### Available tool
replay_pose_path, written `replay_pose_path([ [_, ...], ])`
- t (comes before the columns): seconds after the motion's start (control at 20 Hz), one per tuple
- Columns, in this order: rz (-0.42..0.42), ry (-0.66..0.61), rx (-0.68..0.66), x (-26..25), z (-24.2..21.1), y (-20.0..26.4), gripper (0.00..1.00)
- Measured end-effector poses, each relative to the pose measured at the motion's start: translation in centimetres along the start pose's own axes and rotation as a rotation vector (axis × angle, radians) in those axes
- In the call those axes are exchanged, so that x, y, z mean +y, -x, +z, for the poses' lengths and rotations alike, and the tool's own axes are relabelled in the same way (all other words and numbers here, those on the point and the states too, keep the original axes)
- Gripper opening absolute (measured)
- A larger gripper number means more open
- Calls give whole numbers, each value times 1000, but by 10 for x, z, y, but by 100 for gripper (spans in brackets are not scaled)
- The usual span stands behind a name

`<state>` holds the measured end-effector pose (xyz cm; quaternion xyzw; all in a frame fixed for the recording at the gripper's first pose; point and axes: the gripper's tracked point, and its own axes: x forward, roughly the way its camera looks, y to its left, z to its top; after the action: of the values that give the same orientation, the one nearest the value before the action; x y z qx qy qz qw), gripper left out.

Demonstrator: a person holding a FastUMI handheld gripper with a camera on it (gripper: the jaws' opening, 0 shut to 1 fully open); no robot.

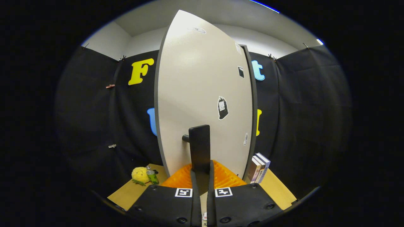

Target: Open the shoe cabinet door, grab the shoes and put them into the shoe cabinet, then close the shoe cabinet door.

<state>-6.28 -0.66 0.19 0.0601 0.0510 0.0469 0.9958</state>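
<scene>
The shoe cabinet door (195, 82) stands upright straight ahead, a pale panel with a dark rim and a few small stickers. Its dark bar handle (199, 145) sticks out from the lower middle of the door on a short stub. My gripper (202, 168) is right up against the door, and its fingers (222, 178) press on the bottom end of the handle from both sides. Whether the door is ajar cannot be told from this close.
The cabinet rests on a wooden tabletop (126, 194). To the left of the door lie a yellow plush toy (139, 174) and a small green bottle (152, 177). A few upright books (260, 167) lean beside the door on the right.
</scene>
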Motion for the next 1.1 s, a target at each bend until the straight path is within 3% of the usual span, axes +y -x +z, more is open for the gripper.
replay_pose_path([
  [0.3, -21, -9, 0, -51, 4, 18, 10],
  [0.8, -133, -13, -18, -134, 16, 28, 7],
  [1.1, -91, -62, -11, -149, 15, 30, 5],
])
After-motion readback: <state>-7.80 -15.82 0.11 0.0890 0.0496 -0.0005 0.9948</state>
